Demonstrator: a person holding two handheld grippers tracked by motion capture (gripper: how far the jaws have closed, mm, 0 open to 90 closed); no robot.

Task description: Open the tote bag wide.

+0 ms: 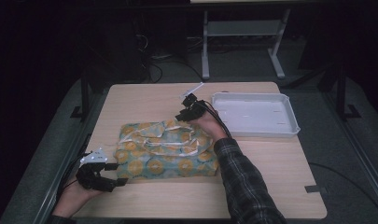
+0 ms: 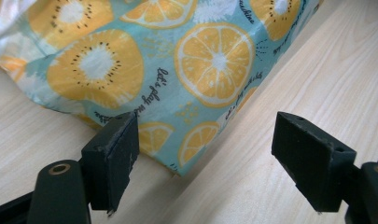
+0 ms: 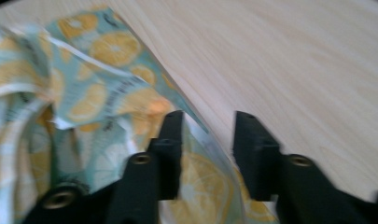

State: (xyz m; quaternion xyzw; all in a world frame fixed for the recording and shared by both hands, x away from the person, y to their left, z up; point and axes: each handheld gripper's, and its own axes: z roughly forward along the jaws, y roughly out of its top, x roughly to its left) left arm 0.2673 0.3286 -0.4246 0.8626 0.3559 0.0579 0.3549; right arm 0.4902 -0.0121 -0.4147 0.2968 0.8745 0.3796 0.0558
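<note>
High view: the teal cloth bag printed with orange citrus slices (image 1: pixel 165 151) lies mid-bench (image 1: pixel 270 186). Left tool (image 1: pixel 113 173) sits released at its near-left corner. Left gripper view: jaws wide, straddling that corner. Right gripper view: right tool (image 3: pixel 203 140) unclenched, the bag's edge loose between its jaws.

Fruit-print bag (image 1: pixel 165 151) hogs the table's (image 1: pixel 270 186) middle, and the white tray (image 1: pixel 254 113) blocks the far right. Near right is bare wood, easy passage there.

The high view looks down from above the table (image 1: pixel 270 186); both gripper views sit close, sharing the fruit-print bag (image 2: pixel 177 56).
</note>
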